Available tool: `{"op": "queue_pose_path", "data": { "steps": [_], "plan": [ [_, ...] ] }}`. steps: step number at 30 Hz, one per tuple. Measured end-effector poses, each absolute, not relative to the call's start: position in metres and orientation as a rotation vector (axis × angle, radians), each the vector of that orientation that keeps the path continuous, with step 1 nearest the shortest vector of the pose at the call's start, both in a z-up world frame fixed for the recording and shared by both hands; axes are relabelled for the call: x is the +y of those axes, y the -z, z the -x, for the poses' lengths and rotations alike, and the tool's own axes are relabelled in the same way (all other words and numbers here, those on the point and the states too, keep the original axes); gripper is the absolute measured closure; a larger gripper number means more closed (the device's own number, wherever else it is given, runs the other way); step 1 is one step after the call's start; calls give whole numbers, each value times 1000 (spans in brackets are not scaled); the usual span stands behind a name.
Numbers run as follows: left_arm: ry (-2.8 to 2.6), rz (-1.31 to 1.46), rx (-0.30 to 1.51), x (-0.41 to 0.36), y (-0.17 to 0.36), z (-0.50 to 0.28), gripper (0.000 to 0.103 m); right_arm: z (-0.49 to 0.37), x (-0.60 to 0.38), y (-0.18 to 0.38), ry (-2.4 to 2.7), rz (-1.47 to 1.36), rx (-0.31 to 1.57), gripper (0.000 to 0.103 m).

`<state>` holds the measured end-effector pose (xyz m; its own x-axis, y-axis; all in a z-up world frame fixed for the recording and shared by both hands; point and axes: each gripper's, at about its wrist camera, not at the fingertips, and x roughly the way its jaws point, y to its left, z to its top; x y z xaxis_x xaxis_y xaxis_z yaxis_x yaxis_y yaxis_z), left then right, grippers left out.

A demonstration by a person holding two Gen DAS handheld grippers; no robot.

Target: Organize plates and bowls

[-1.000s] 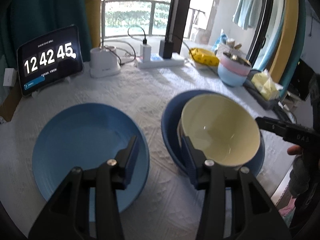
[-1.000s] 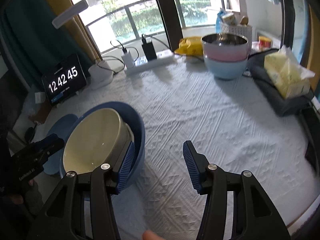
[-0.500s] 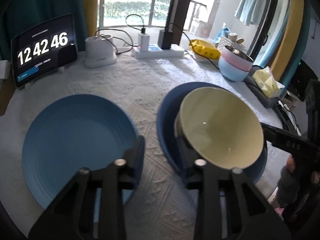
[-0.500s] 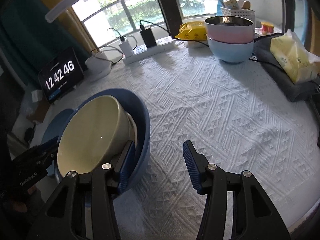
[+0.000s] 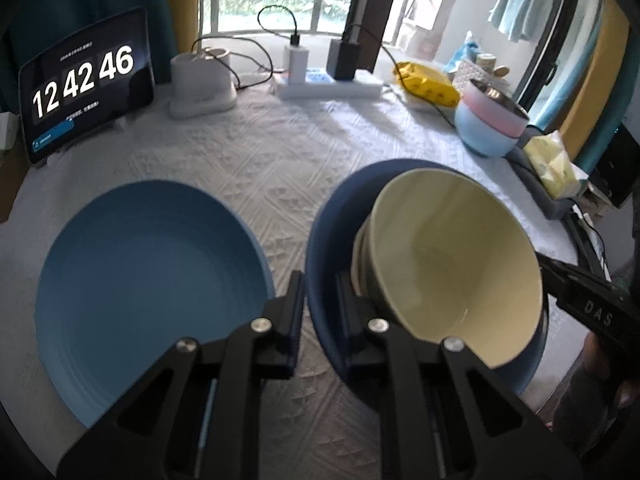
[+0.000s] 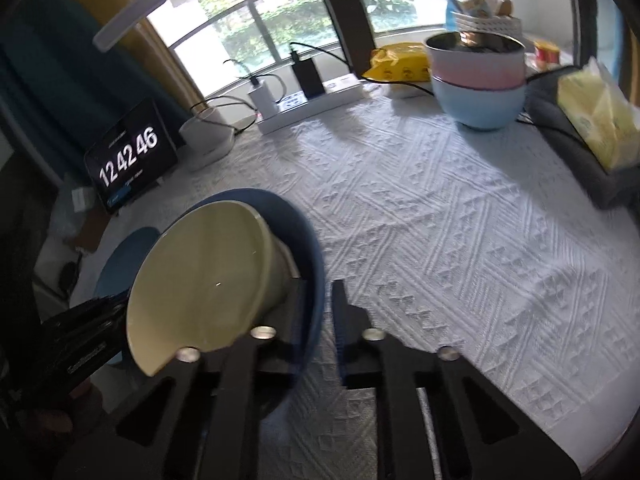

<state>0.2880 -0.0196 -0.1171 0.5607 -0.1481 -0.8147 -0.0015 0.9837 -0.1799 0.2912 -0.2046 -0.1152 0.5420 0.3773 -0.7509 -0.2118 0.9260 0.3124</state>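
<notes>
Both the left gripper (image 5: 320,300) and right gripper (image 6: 322,308) are clamped on opposite rims of the dark blue deep plate (image 5: 328,216) holding the tilted cream ceramic bowl (image 5: 452,264) at lower centre, with the light blue flat plate (image 5: 148,280) just beside at lower left and bare white tablecloth (image 6: 440,220) open to the right.

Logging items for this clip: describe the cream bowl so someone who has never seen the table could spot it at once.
On the white textured tablecloth, beside the flat light-blue plate, sits a dark blue bowl. The cream bowl is nested inside it, tilted. It is the only pale yellowish dish; the far stacked bowls are pink and light blue.
</notes>
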Motion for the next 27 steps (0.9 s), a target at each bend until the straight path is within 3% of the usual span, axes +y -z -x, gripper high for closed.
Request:
{"op": "queue_pose_path", "data": {
  "steps": [27],
  "plan": [
    [125,237,899,-15,119,-268,94,-278,-212,117,-303,-297,889,96]
  ]
}}
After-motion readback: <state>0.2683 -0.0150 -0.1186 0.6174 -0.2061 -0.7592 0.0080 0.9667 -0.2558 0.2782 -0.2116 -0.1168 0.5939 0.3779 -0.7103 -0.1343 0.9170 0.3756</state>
